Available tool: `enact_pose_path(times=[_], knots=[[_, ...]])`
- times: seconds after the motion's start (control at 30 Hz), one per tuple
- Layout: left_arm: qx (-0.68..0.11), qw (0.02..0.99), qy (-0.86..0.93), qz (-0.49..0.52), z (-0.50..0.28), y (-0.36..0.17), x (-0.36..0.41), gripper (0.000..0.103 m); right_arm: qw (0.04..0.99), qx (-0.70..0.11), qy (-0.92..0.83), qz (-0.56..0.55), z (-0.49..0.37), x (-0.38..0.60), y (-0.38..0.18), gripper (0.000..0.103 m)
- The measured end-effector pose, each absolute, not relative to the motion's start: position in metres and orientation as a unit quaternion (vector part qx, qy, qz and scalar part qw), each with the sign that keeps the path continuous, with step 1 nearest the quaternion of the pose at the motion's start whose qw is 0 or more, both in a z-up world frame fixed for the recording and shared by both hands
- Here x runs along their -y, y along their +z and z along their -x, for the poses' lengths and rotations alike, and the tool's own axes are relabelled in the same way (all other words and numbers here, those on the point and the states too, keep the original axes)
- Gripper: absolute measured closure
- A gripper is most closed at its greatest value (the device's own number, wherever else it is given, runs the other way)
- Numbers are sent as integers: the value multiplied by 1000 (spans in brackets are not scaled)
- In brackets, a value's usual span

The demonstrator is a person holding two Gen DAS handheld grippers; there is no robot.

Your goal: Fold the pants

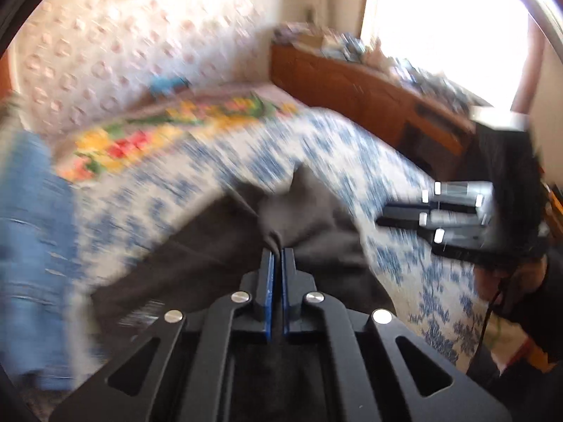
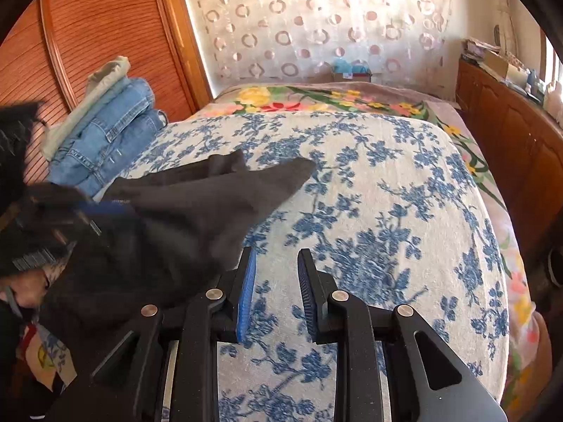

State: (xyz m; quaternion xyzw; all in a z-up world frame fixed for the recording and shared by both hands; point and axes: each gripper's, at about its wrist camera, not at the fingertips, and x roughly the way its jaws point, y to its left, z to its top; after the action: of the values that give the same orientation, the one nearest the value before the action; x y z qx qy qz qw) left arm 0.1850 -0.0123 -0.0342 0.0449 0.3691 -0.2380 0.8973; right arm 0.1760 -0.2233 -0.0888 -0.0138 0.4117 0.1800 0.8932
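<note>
Dark grey pants [image 1: 309,218] lie crumpled on the blue-flowered bed cover [image 1: 352,140]. My left gripper [image 1: 278,251] is shut on a pinched fold of the pants, which rises to its tips. The left wrist view is blurred. The right gripper [image 1: 383,218] shows at the right of that view, above the cover beside the pants. In the right wrist view, my right gripper [image 2: 274,253] stands open with only the bed cover [image 2: 387,183] between its blue pads. The pants [image 2: 197,211] spread to its left, one corner lifted.
A stack of folded jeans [image 2: 105,137] with a pale garment on top lies at the bed's far left by a wooden wardrobe [image 2: 88,24]. A wooden sideboard [image 2: 510,130] with clutter runs along the right. A floral blanket [image 2: 316,100] covers the far end.
</note>
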Motion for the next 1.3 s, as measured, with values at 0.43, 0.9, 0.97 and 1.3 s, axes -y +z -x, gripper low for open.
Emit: enact_pose_path(times=[0.43, 0.9, 0.97, 1.3], knots=[[-347, 928, -128, -44, -173, -2, -73, 85, 885, -408, 222, 31, -175, 181, -87, 80], [-356, 927, -119, -11, -148, -32, -92, 36, 868, -400, 292, 41, -167, 122, -76, 72], [-353, 929, -112, -9, -141, -31, -99, 36, 863, -399, 306, 44, -162, 106, -75, 72], [-349, 934, -71, 11, -107, -42, -144, 36, 830, -407, 375, 69, -123, 39, -77, 72]])
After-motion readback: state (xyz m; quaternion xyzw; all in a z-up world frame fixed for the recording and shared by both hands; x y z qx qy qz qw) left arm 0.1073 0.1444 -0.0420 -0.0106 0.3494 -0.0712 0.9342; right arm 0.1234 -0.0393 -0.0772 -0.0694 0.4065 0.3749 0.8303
